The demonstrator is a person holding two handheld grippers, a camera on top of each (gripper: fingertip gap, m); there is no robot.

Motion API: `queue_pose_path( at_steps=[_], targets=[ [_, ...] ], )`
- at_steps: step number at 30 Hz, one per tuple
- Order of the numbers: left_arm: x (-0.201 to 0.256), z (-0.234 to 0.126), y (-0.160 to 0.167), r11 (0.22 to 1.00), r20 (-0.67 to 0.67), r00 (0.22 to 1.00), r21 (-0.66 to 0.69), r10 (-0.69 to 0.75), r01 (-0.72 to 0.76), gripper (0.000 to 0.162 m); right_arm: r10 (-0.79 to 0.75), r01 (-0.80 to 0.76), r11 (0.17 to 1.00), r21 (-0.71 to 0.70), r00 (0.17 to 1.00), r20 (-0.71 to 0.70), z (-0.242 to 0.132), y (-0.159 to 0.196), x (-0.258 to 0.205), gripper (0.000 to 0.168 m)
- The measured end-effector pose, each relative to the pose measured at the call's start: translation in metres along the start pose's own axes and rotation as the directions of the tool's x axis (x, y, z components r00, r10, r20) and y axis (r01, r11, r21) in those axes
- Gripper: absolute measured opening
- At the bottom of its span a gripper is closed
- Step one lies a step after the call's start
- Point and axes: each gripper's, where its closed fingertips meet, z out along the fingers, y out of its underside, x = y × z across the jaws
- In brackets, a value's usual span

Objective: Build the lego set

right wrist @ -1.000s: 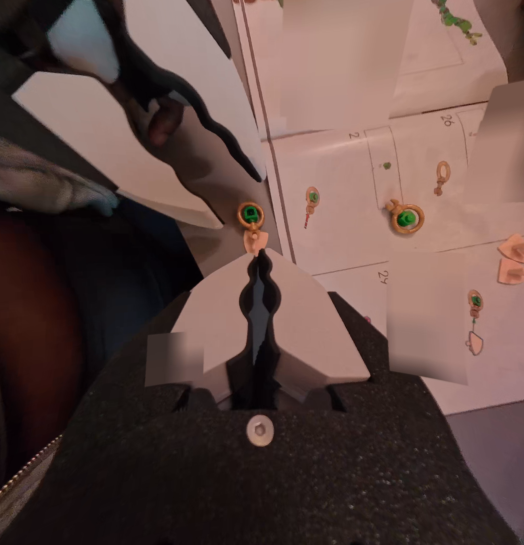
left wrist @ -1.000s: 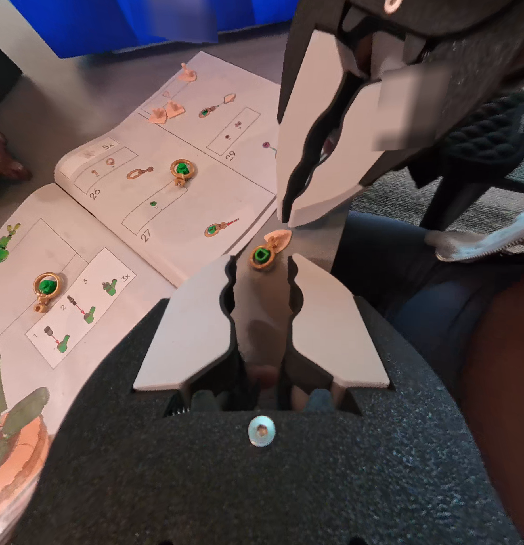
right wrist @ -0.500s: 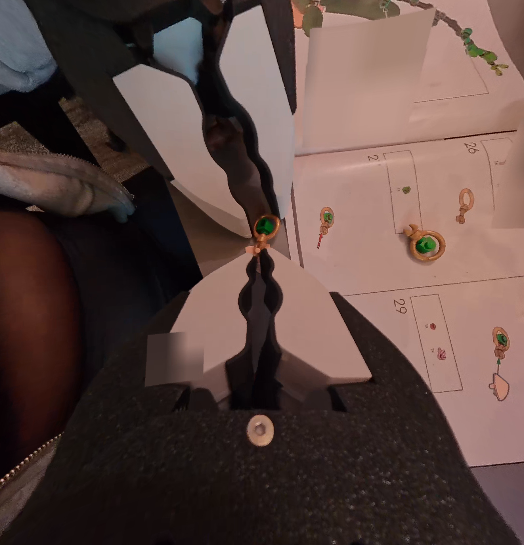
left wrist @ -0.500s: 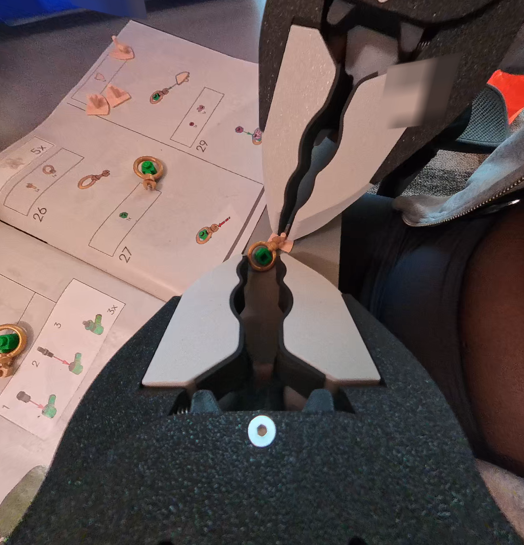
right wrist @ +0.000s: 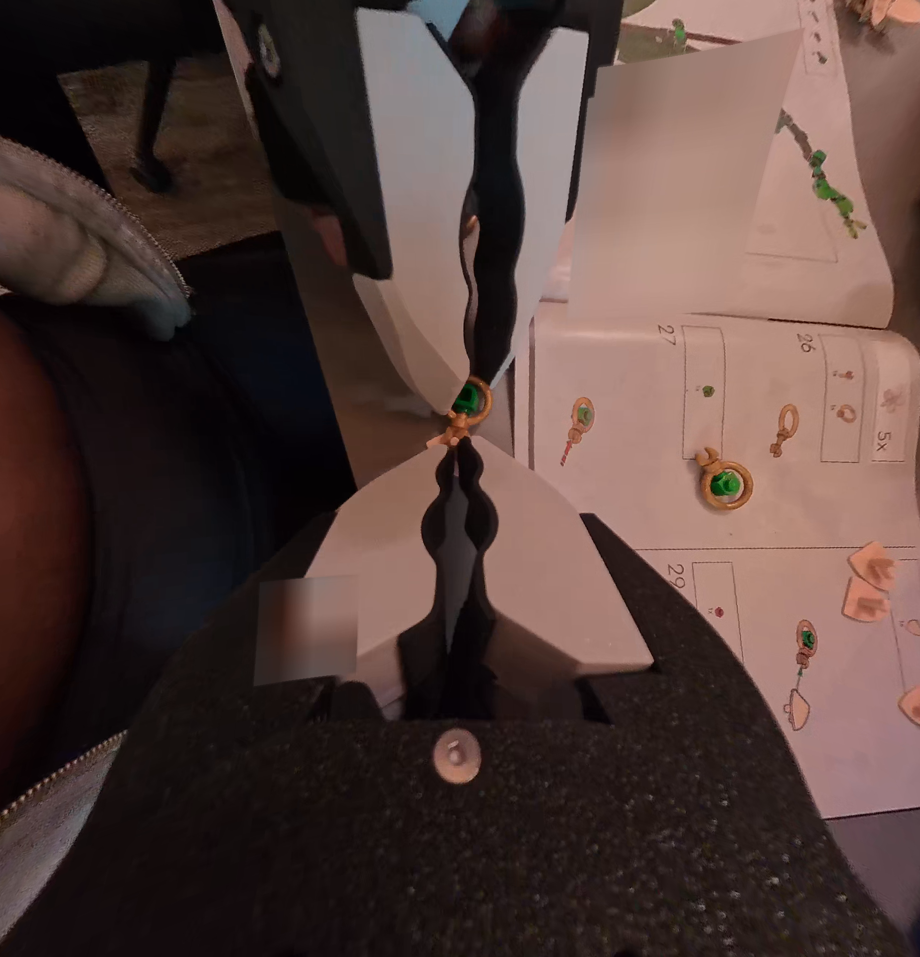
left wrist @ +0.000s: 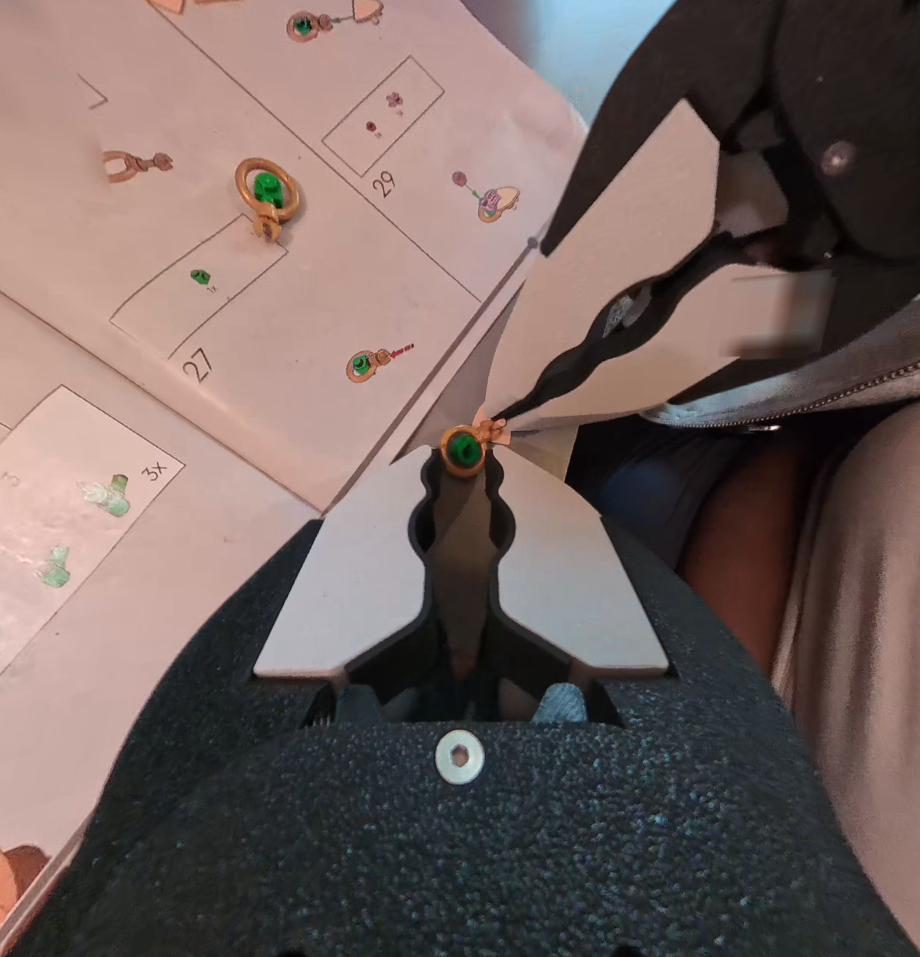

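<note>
A small gold ring with a green stud in it (left wrist: 462, 450) is pinched at the tips of my left gripper (left wrist: 462, 458), which is shut on it. A pale pink petal piece (left wrist: 486, 418) sits at the ring's clip end, and my right gripper (left wrist: 502, 422) is shut on it from the upper right. In the right wrist view the right gripper (right wrist: 455, 448) holds the petal (right wrist: 437, 441) from below. There the left gripper (right wrist: 473, 380) comes down from above onto the ring (right wrist: 472, 400). The two grippers meet tip to tip above the table edge.
An open instruction booklet (left wrist: 292, 310) lies on the table (right wrist: 629, 492). A second gold ring with a green stud (left wrist: 266, 191) rests on it (right wrist: 726, 484). Loose pink petals (right wrist: 869, 569) lie on the page's right. A person's lap (left wrist: 732, 544) is close by.
My left gripper has closed from open onto the gold ring. The right gripper has swung round to meet it tip to tip. Both views have moved nearer the booklet.
</note>
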Motion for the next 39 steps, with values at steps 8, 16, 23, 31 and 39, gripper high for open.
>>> queue_pose_path(
  at_steps=[8,16,23,31,39],
  targets=[
    [0.002,-0.001,0.004,0.997,0.075,0.997,-0.079,-0.002,0.008,0.017,0.016,-0.007,0.996,0.088,0.995,-0.101,0.000,-0.003,-0.002,0.002],
    [0.008,-0.007,0.013,0.988,0.070,0.989,-0.090,0.129,-0.123,0.046,0.086,-0.080,0.982,0.172,0.996,-0.023,-0.008,-0.005,-0.001,0.012],
    [0.002,-0.013,0.015,0.990,0.070,0.991,-0.086,0.117,-0.111,0.053,-0.041,0.045,0.986,0.159,0.999,-0.026,-0.013,0.002,0.000,0.005],
    [-0.001,-0.025,-0.007,0.684,0.019,0.688,0.085,0.725,-0.724,0.029,0.012,-0.025,0.985,0.169,0.997,0.081,-0.010,0.002,-0.004,0.007],
    [-0.005,-0.007,0.005,0.667,-0.247,0.636,0.068,0.731,-0.742,0.021,-0.024,0.015,0.993,0.121,0.997,0.072,0.001,-0.002,-0.003,0.006]
  ],
)
